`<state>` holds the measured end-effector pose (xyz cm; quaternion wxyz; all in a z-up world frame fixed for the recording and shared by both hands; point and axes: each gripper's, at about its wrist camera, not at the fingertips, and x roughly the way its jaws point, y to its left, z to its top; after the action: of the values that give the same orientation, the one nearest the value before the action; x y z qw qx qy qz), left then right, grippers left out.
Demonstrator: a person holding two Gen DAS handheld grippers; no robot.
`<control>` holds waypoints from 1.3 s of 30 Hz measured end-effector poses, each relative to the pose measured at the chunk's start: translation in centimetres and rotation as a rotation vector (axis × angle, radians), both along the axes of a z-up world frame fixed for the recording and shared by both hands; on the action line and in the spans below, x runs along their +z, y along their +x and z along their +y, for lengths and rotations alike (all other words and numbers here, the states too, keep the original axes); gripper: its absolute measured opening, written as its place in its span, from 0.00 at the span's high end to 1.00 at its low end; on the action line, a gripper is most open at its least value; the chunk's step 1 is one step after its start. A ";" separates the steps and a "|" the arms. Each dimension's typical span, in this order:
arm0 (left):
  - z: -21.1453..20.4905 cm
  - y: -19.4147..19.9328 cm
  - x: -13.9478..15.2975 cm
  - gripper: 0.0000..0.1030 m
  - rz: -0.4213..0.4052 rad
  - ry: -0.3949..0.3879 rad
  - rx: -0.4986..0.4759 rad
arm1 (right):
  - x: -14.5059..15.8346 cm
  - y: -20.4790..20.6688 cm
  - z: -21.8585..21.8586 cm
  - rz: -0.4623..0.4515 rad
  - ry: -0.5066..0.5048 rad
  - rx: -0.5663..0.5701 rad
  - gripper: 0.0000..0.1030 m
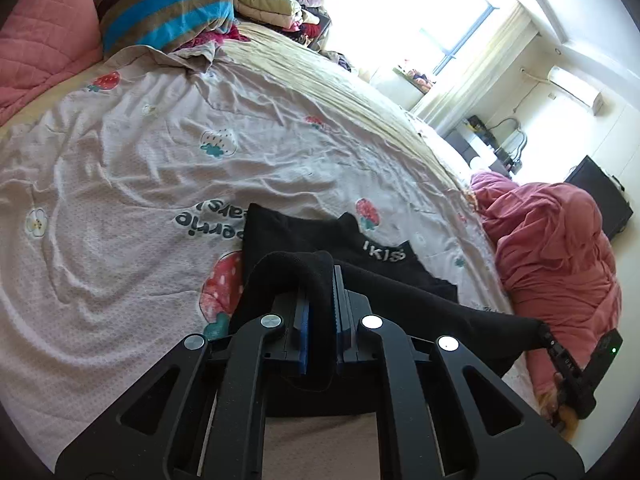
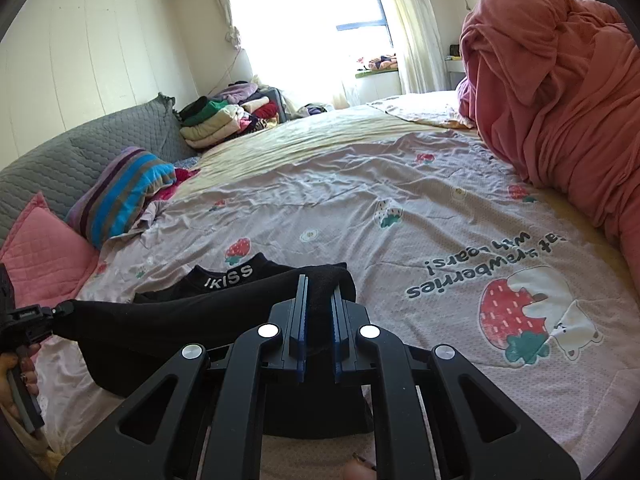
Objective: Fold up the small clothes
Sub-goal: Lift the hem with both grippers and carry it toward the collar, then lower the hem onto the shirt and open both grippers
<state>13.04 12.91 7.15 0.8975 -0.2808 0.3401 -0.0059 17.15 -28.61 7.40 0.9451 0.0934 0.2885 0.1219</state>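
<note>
A small black garment [image 1: 404, 292] with white lettering on its band lies on the strawberry-print bedsheet [image 1: 140, 160]. My left gripper [image 1: 322, 280] is shut on one black edge, and the cloth drapes over its left finger. My right gripper [image 2: 320, 288] is shut on the opposite edge of the same garment [image 2: 180, 320], which stretches between the two grippers just above the sheet [image 2: 400, 220]. The right gripper shows at the far right of the left wrist view [image 1: 546, 334], and the left one at the far left of the right wrist view [image 2: 60, 312].
A bundled pink blanket [image 2: 560, 100] lies on the bed's right side. A striped pillow [image 2: 120, 196], a pink quilted cushion [image 2: 44, 248] and a stack of folded clothes [image 2: 224, 120] sit near the grey headboard [image 2: 80, 152]. A window [image 2: 320, 20] is beyond the bed.
</note>
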 end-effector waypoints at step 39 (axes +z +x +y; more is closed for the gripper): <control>-3.7 0.6 -2.3 0.82 0.054 0.244 -0.130 | -4.6 -0.1 5.6 0.075 -0.135 0.067 0.72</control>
<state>13.64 9.17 4.84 0.9132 -0.1468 0.3798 -0.0150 17.08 -23.02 2.84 0.9331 0.0244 0.3345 0.1300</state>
